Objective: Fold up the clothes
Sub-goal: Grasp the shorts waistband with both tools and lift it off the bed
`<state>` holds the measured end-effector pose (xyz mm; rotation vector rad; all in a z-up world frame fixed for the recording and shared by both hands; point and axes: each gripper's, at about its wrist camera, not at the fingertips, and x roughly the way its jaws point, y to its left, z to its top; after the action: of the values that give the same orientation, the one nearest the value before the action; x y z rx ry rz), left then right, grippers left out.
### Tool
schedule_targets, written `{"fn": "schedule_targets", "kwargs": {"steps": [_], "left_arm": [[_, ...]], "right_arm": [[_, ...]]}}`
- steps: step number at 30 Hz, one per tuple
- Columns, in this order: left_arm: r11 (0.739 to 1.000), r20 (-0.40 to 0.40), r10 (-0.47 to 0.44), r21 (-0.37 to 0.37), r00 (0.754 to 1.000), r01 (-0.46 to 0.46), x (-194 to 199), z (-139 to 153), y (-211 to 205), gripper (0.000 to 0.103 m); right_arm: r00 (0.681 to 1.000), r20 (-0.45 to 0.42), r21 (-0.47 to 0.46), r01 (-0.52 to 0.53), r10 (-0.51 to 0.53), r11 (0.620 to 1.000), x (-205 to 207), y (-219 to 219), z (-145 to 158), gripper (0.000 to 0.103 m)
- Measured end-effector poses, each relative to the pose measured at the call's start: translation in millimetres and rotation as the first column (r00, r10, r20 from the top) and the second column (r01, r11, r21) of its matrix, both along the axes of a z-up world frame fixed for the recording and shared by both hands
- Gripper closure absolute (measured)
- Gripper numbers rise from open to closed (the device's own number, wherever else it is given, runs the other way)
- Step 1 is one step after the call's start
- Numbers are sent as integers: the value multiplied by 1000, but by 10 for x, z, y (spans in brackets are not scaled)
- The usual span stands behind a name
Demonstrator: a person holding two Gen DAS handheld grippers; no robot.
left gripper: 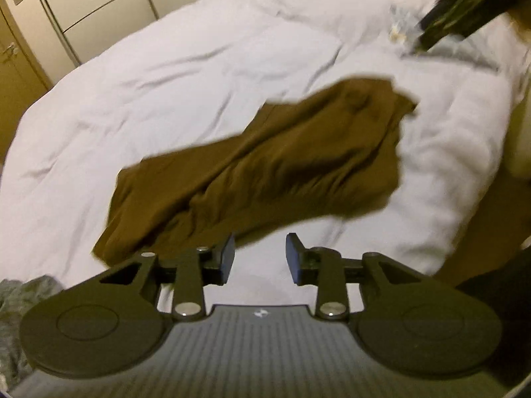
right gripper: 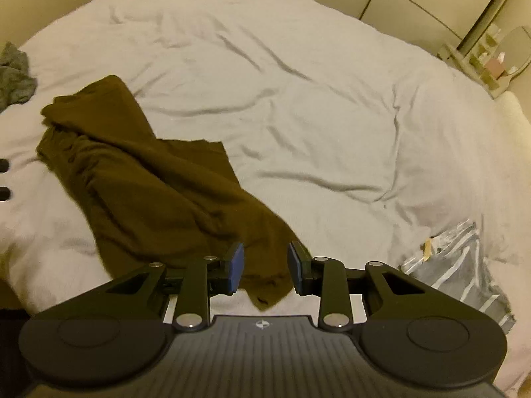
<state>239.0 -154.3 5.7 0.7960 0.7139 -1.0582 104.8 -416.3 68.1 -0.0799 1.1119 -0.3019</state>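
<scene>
A brown garment [left gripper: 265, 159] lies crumpled in a long diagonal heap on the white bed cover [left gripper: 149, 83]. My left gripper [left gripper: 260, 248] hangs just short of its near edge, open, with only bed cover showing between the blue pads [left gripper: 229, 258]. In the right wrist view the same brown garment [right gripper: 139, 179] runs from the upper left down to my right gripper [right gripper: 265, 258]. That gripper is open above the garment's near corner, and the pads [right gripper: 236, 265] stand apart from the cloth. The right gripper [left gripper: 464, 10] also shows blurred at the top right of the left wrist view.
A grey garment [right gripper: 13, 76] lies at the bed's edge beside the brown one, also visible as grey cloth [left gripper: 20, 298]. A grey and white striped garment [right gripper: 464, 265] lies to the right of my right gripper. Wardrobe doors [left gripper: 99, 6] stand beyond the bed; a shelf unit [right gripper: 491, 63] stands at its far corner.
</scene>
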Motion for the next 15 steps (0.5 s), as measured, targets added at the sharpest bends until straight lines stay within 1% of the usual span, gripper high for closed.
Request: {"fn": "schedule_targets", "kwargs": {"steps": [4,5,7,9,11,13,15], "left_arm": [[997,80,16,76,997,-22,296,-329,117,73],[995,103,8,99,995,-18,370,-404,114,73],[988,159,-42,153,986,17,516,-565,157,73],[978,199,-116,193,973,77,617,-718,199,72],[962,236,-192,235,953,136,715,-871,240,71],[943,264,-276,260,924,207,774,-1025,274,69],[911,311,-377,292,873,290,811,-1201,316,68]], "right_arm": [[995,4,60,-100,100,993,-212,73,-24,69],[992,-2,75,-128,128,989,-222,166,-90,69],[983,-16,96,-183,185,978,-239,363,-189,68],[968,-31,94,-247,250,965,-261,616,-346,67],[948,-46,75,-311,315,948,-270,874,-471,66],[929,-59,46,-363,366,931,-245,1093,-630,63],[918,-71,17,-391,391,920,-184,1254,-809,60]]}}
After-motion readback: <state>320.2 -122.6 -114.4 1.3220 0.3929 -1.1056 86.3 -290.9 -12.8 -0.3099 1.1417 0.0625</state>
